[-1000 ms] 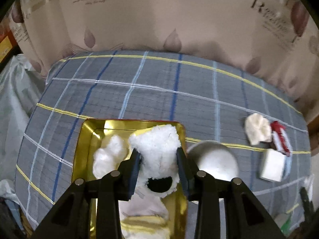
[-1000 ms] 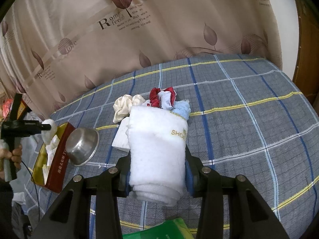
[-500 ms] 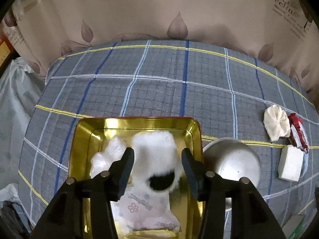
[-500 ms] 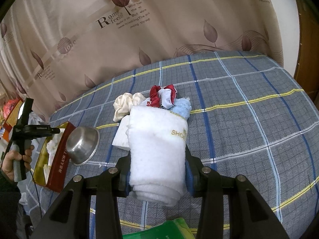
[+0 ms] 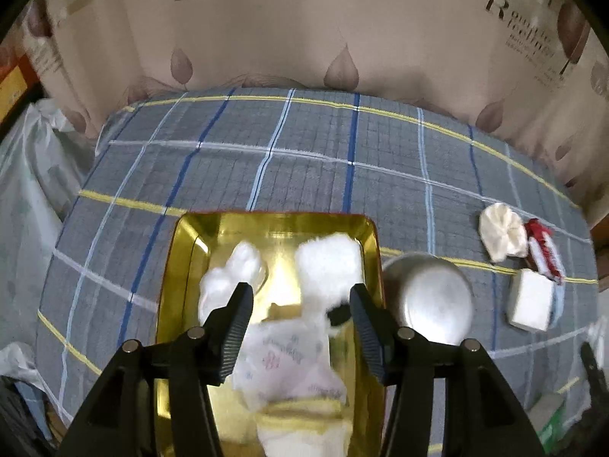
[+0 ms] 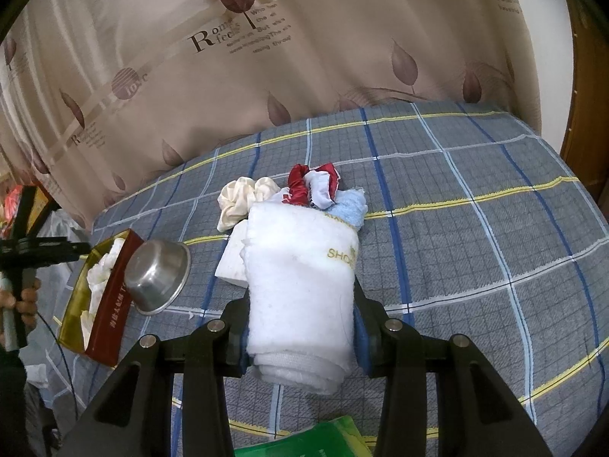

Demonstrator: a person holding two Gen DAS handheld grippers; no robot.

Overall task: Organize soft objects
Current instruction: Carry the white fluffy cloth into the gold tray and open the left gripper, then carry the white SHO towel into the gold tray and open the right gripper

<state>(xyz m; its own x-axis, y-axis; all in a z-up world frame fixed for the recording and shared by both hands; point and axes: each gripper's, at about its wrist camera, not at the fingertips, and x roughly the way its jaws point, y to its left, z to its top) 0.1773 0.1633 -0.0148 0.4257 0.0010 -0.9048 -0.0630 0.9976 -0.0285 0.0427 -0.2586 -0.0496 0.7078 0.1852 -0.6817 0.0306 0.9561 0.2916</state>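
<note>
Left wrist view is showing a grey plaid bed [image 5: 304, 175] carrying a gold rectangular metal tin [image 5: 182, 266] near its left edge, fluffy white soft toys [image 5: 327, 266] lying inside. Left gripper [image 5: 300, 299] jaws are standing wide, gripping nothing. Right gripper [image 6: 300, 327] jaws are clamping a rolled white towel [image 6: 300, 285].

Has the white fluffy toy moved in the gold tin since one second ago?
Yes. The white fluffy toy left the left gripper and now lies toward the right wall of the gold tin.
</note>
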